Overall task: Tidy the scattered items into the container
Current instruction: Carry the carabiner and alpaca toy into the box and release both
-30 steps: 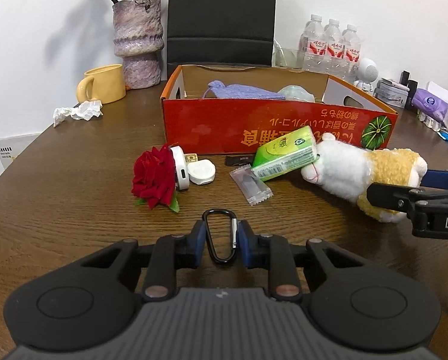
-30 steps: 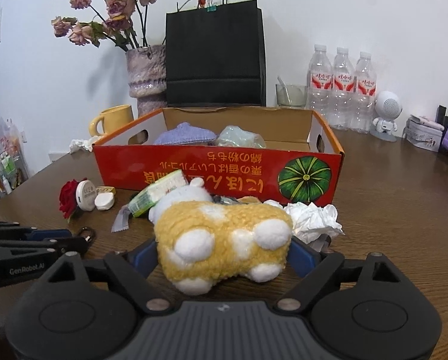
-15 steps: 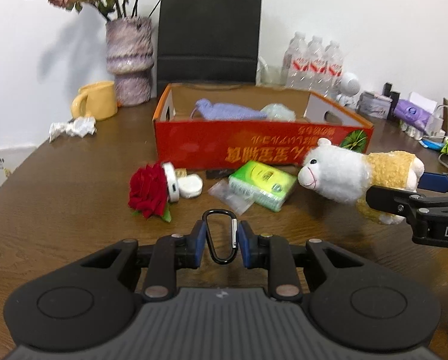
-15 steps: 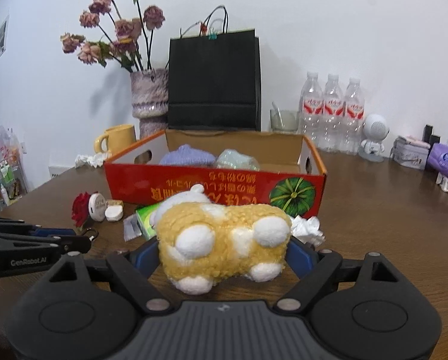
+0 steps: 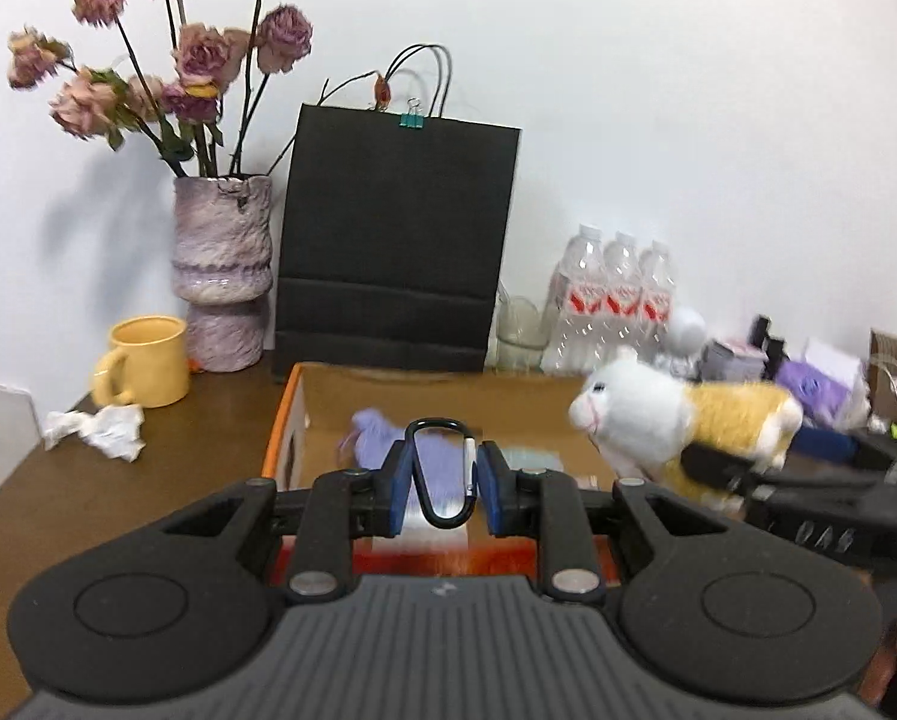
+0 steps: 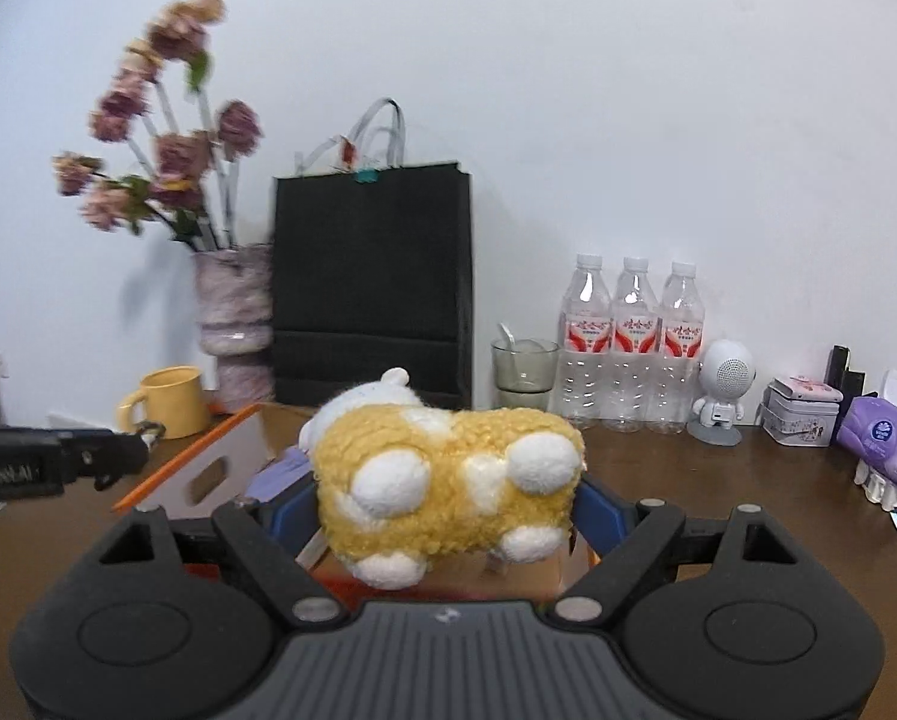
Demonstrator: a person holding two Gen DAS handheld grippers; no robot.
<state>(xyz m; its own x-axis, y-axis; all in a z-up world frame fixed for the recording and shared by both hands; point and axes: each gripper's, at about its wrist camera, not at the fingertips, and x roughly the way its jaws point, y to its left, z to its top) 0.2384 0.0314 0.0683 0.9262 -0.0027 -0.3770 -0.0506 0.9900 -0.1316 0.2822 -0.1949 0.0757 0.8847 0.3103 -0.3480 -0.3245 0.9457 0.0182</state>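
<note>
Brown wood table (image 5: 166, 474) against a white wall: vase (image 5: 221, 270), yellow mug (image 5: 145, 369), black bag (image 5: 397, 240), bottles (image 6: 631, 342). The orange box (image 5: 280, 426) holds a lilac cloth (image 5: 376, 444). Over it, my left gripper (image 5: 442, 480) pinches a black carabiner (image 5: 442, 516); my right gripper (image 6: 448, 498), jaws wide, clasps the plush sheep (image 6: 448, 480).
</note>
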